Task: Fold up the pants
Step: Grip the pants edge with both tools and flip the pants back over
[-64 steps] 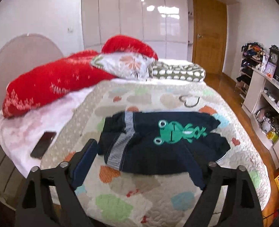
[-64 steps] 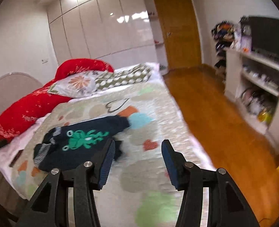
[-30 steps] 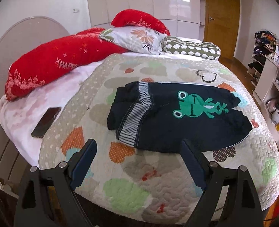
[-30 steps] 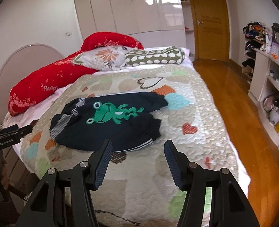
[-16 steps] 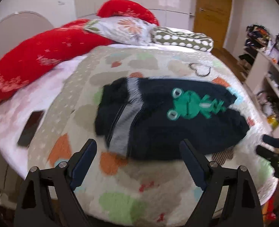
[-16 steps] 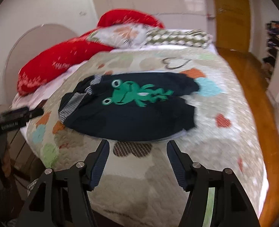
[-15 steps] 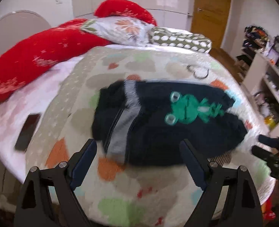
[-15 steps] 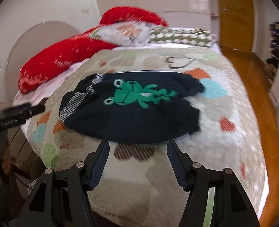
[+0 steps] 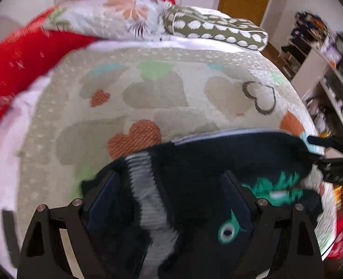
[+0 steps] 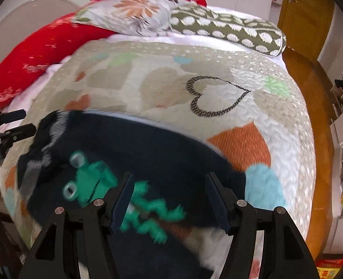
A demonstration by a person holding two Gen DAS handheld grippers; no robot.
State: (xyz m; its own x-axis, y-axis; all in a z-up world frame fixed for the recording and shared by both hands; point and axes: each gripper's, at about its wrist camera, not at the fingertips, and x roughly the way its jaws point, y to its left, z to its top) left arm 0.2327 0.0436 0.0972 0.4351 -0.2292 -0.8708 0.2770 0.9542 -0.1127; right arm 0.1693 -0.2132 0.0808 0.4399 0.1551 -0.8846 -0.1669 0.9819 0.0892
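Bright, even daylight, soft shadows only. Heavy motion blur in both views: pants smeared, frog print ghosted, red pillow streaked. Quilt beyond the pants is sharper; its sheen near the far edge blows out white. Strong fisheye bowing, black vignette at corners. Gripper fingers in front of the pants stay crisp.

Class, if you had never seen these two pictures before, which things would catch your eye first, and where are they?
First, the dark pants with their bright green frog, spread across the heart-patterned quilt. Next, the red pillow at the head of the bed. Both tools, left and right, hang open over the pants.
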